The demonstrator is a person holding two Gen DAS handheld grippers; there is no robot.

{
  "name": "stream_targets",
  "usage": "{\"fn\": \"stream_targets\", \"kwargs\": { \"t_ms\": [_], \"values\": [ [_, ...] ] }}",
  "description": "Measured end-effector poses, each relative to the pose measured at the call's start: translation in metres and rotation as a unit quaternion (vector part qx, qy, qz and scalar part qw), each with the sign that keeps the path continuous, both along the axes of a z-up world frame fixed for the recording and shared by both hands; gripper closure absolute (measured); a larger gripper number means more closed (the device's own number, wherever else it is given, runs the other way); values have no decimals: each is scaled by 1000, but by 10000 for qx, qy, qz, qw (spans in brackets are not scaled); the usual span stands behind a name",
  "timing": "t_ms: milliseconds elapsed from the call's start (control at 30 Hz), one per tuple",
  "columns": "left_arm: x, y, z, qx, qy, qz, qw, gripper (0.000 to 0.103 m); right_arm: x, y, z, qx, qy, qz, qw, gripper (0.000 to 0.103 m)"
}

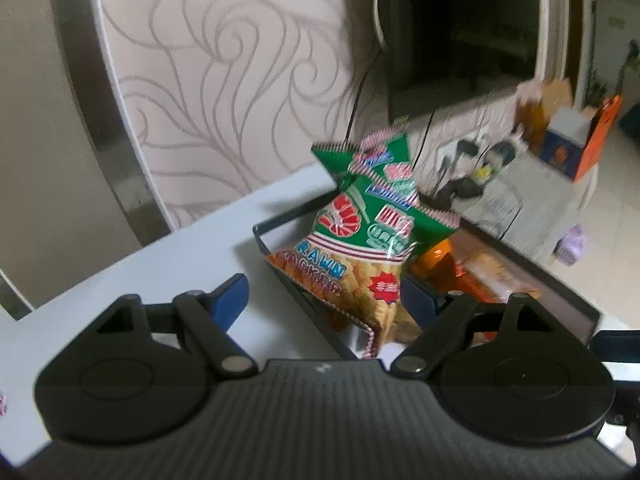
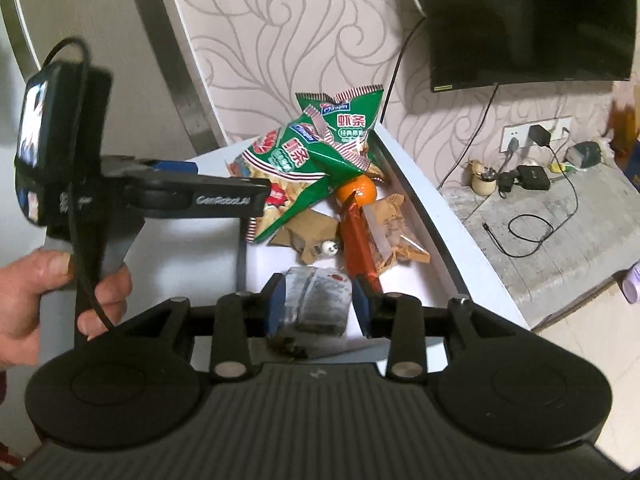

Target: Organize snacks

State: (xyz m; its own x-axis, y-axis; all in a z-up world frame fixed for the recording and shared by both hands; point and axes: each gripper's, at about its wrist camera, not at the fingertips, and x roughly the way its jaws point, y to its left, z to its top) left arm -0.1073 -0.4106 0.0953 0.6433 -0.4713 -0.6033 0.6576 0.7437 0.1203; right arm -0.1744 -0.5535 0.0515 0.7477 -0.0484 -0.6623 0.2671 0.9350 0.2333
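A black wire basket point(image 1: 280, 268) on a white table holds snacks. Two green prawn cracker bags point(image 2: 296, 160) lean at its far end, one close in the left wrist view point(image 1: 360, 236). An orange point(image 2: 358, 192), a red-brown wrapped bar point(image 2: 358, 244) and brown packets point(image 2: 396, 232) lie beside them. My left gripper point(image 1: 324, 300) is open, its jaws wide apart just in front of the cracker bag; it also shows from the side in the right wrist view point(image 2: 192, 184). My right gripper point(image 2: 318, 304) is shut on a dark clear-wrapped snack pack point(image 2: 316, 300) over the basket's near end.
A patterned wall stands behind the white table point(image 1: 160, 264). A black TV point(image 2: 528, 20) hangs at the right. A low grey shelf point(image 2: 560, 240) holds chargers, cables and a small jar. An orange and blue box point(image 1: 580, 140) sits further right.
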Motion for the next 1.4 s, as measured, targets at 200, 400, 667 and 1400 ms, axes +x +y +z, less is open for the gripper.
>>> {"fn": "stream_targets", "kwargs": {
  "t_ms": [200,400,667,1400],
  "values": [
    [-36,16,20,44,-651,-407,9970,5,-43,39,22,121,-157,-371,9991,52],
    [-65,20,29,80,-570,-483,9972,5,-100,94,41,163,-150,-806,9965,48],
    [-95,36,31,-227,10,-438,9988,5,-158,132,60,121,-284,-1023,9943,42],
    [-168,20,18,-161,116,-527,9984,5,-235,119,72,-3,-505,-739,9960,33]
  ]
}}
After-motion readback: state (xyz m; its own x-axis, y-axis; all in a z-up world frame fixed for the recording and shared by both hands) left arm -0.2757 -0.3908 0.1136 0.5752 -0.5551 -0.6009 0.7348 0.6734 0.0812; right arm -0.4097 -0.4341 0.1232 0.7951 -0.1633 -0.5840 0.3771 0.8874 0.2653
